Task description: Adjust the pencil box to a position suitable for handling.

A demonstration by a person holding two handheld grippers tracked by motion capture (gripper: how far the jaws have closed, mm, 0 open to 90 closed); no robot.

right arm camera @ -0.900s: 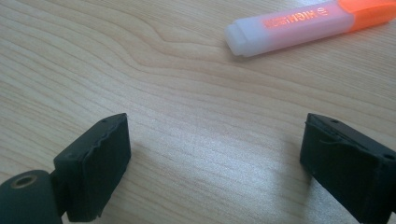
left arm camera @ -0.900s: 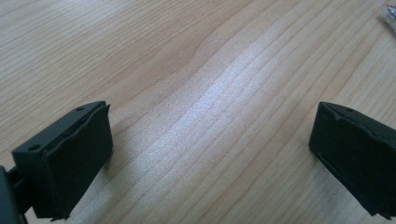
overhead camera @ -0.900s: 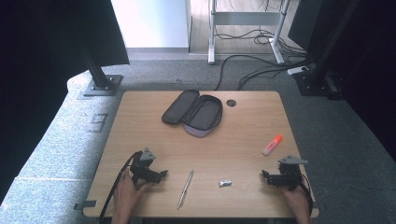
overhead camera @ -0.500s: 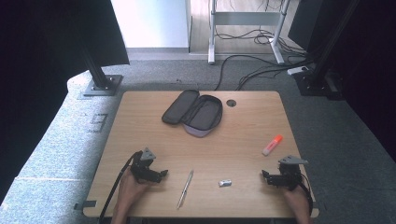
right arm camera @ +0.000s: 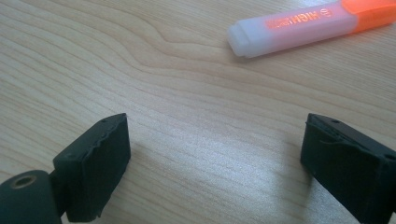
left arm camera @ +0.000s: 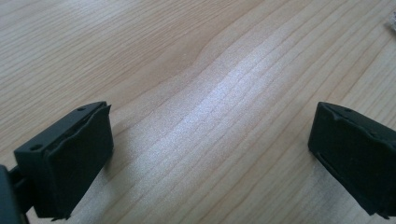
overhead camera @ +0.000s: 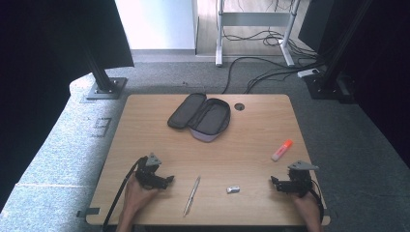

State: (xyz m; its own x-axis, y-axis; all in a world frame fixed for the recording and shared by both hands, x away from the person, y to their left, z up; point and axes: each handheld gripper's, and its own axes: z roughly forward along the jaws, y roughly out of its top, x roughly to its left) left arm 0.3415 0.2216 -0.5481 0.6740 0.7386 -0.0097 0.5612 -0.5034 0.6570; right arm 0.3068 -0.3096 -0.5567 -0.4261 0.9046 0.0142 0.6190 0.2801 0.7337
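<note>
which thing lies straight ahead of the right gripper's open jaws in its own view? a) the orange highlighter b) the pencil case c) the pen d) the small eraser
a: in the right gripper view the orange highlighter lies on the table beyond the right gripper, whose jaws stand wide apart with nothing between them.

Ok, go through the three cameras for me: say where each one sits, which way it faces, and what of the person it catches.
High view: fixed above the near edge, facing forward and down on the table; both hands, the left gripper and the right gripper show.
Left gripper view: rides the left gripper, looking over bare wood between open jaws.
Right gripper view: rides the right gripper, jaws open, facing the highlighter.
Shared: the high view also shows that highlighter.
</note>
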